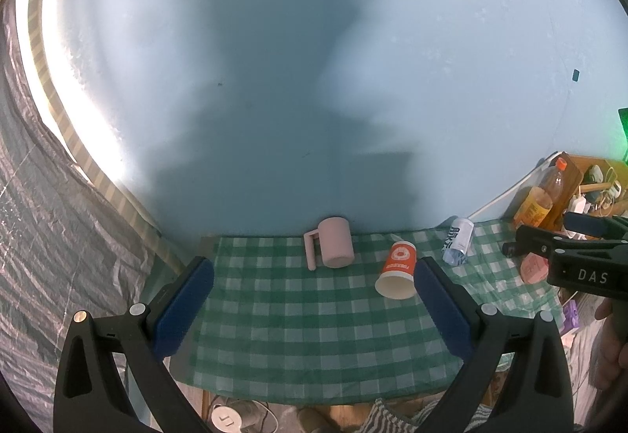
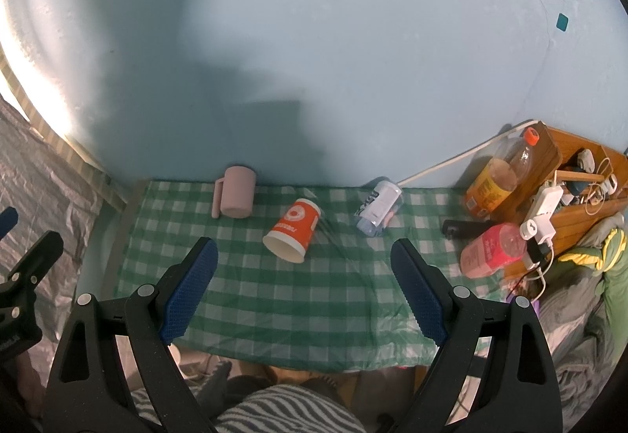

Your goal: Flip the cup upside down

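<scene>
An orange and white paper cup lies on its side on the green checked tablecloth, its open mouth facing me; it also shows in the right wrist view. A pink mug with a handle stands at the back by the wall, also in the right wrist view. My left gripper is open and empty, above the cloth's front half, its right finger just beside the paper cup. My right gripper is open and empty, in front of the paper cup.
A small plastic bottle lies on its side at the back right. A pink bottle, an orange drink bottle and a wooden tray with chargers and cables crowd the right edge. The blue wall stands just behind the table.
</scene>
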A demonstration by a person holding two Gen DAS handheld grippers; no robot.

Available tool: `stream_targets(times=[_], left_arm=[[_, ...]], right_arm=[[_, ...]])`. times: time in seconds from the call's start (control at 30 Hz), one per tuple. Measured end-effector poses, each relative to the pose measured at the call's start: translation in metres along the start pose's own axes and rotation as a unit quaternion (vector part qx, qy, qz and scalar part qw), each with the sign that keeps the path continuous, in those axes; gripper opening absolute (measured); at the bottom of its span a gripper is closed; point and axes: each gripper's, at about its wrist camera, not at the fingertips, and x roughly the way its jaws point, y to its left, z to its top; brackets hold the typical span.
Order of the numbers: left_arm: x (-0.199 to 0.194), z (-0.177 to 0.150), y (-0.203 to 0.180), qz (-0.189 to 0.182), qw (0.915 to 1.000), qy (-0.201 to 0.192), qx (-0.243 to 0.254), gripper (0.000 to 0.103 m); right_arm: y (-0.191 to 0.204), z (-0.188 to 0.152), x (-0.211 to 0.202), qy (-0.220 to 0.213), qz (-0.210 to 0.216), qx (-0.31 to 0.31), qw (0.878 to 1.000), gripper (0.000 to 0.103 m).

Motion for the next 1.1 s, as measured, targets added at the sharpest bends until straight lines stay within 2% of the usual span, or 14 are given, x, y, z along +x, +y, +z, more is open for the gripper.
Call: stream_targets(times=[0.67,0.87,1.03,1.1], left_arm=[[0.002,0.0,-0.003,-0.001,1.0,0.001,0.001,0.103],[0.01,-0.001,-0.009,-0.002,0.9999,0.014,0.006,0.103],[0.03,-0.004,-0.01,-0.005,0.999,0.042,0.017,0.103],[0.044,-0.006,-0.009,-0.007,0.9981,0.056,0.024,0.103]], right_arm=[[-0.003,0.001,0.003,0.004,0.001,0.001,1.0,0.09],[-0.007,-0.001,0.008,0.01,0.003,-0.002,1.0,0.09],[-0.011,0.001,0.024,0.029,0.011,-0.005,0.999,0.09],[-0.015,0.006,0.044,0.066,0.025,-0.001,0.998,0.09]])
